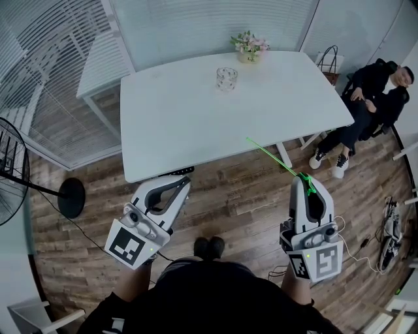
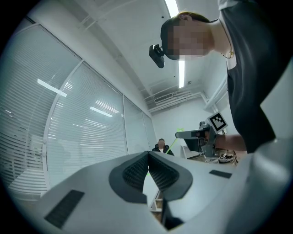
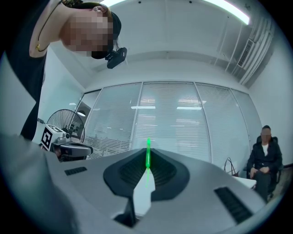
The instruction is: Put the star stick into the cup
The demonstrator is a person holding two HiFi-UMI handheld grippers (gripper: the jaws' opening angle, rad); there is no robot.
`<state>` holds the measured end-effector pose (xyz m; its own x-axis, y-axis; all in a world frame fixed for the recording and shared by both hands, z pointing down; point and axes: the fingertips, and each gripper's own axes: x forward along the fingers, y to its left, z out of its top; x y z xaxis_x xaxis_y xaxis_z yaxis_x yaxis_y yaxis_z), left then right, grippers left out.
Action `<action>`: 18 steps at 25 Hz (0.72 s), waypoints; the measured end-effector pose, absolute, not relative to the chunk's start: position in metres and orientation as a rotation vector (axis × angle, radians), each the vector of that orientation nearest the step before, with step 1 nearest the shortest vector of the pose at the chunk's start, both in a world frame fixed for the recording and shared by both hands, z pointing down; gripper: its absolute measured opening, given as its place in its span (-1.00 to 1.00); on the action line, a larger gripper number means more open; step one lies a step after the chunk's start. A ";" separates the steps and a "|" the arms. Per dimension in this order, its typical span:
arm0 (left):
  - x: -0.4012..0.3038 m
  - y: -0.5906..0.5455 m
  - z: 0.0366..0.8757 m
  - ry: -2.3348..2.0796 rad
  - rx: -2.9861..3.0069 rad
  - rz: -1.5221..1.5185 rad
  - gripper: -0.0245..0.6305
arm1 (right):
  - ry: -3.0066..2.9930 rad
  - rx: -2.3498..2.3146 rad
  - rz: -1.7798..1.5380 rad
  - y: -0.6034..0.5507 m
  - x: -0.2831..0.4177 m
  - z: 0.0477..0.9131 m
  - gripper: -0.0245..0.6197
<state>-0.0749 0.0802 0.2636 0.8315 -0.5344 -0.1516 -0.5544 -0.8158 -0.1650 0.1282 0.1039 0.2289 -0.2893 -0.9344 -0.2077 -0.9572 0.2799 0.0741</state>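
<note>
The left hand-held gripper [image 1: 184, 181] hangs off the near edge of the table [image 1: 183, 124], jaws pressed together, empty. The cup [image 1: 226, 78] stands toward the table's far side. The green star stick [image 1: 274, 158], well apart from the cup, is pinched by the right hand-held gripper [image 1: 305, 177].

**Head view:** mounted on wearer's head, aimed fwd and steeply down. Takes in floor [image 1: 228, 196], table [image 1: 196, 124] ahead, plus left gripper [image 1: 182, 179] and right gripper [image 1: 304, 177] close at bottom edge.

**Left gripper view:** sits low behind own jaws, very near them. Tilted up twd glass wall [image 2: 87, 123] and ceiling lights [image 2: 171, 7]. Looks across to right gripper at mid-right.

**Right gripper view:** same low mount, tilted up. Faces glass wall nearly square-on. Catches left gripper at left edge.

**Shared, all 3 views:** seated person [image 1: 373, 98], glass wall.

**Shared, both gripper views:** ceiling lights, head cam [image 3: 116, 56] seen from below.

**Shared, head + right gripper views:** fan [image 1: 10, 171].
</note>
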 end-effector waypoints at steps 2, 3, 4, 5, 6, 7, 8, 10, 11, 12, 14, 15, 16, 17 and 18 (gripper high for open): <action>-0.072 0.077 0.263 0.845 -2.810 0.144 -0.88 | 2.409 -1.794 0.275 0.102 0.131 0.229 -0.85; -0.071 0.076 0.263 0.845 -2.809 0.144 -0.88 | 2.409 -1.793 0.274 0.101 0.133 0.230 -0.85; -0.070 0.075 0.263 0.846 -2.807 0.144 -0.88 | 2.410 -1.792 0.274 0.100 0.134 0.231 -0.85; -0.069 0.075 0.263 0.847 -2.806 0.143 -0.88 | 2.412 -1.790 0.274 0.099 0.135 0.231 -0.85; -0.067 0.075 0.264 0.847 -2.803 0.142 -0.88 | 2.414 -1.788 0.276 0.099 0.136 0.232 -0.85; -0.065 0.075 0.264 0.849 -2.801 0.144 -0.88 | 2.416 -1.786 0.276 0.099 0.138 0.232 -0.85; -0.064 0.075 0.263 0.852 -2.798 0.146 -0.88 | 2.418 -1.783 0.276 0.099 0.141 0.232 -0.85; -0.060 0.075 0.263 0.863 -2.793 0.146 -0.88 | 2.422 -1.776 0.275 0.098 0.145 0.232 -0.85; -0.058 0.075 0.263 0.867 -2.791 0.142 -0.88 | 2.424 -1.772 0.274 0.098 0.147 0.232 -0.85; -0.057 0.076 0.264 0.871 -2.789 0.138 -0.88 | 2.427 -1.767 0.272 0.097 0.149 0.233 -0.85; -0.055 0.077 0.267 0.878 -2.791 0.130 -0.88 | 2.435 -1.757 0.268 0.095 0.150 0.234 -0.85; -0.054 0.077 0.268 0.882 -2.792 0.126 -0.88 | 2.440 -1.753 0.267 0.094 0.151 0.235 -0.85; -0.054 0.077 0.270 0.887 -2.793 0.121 -0.88 | 2.444 -1.748 0.267 0.093 0.151 0.236 -0.85; -0.054 0.077 0.272 0.893 -2.792 0.116 -0.88 | 2.446 -1.745 0.267 0.092 0.152 0.237 -0.85; -0.054 0.076 0.274 0.900 -2.790 0.115 -0.88 | 2.448 -1.742 0.267 0.091 0.153 0.238 -0.85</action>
<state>-0.0543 0.0760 0.2741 0.8107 -0.5692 -0.1371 -0.5854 -0.7922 -0.1723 0.1528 0.0906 0.2380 -0.3276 -0.9227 -0.2033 -0.9448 0.3199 0.0706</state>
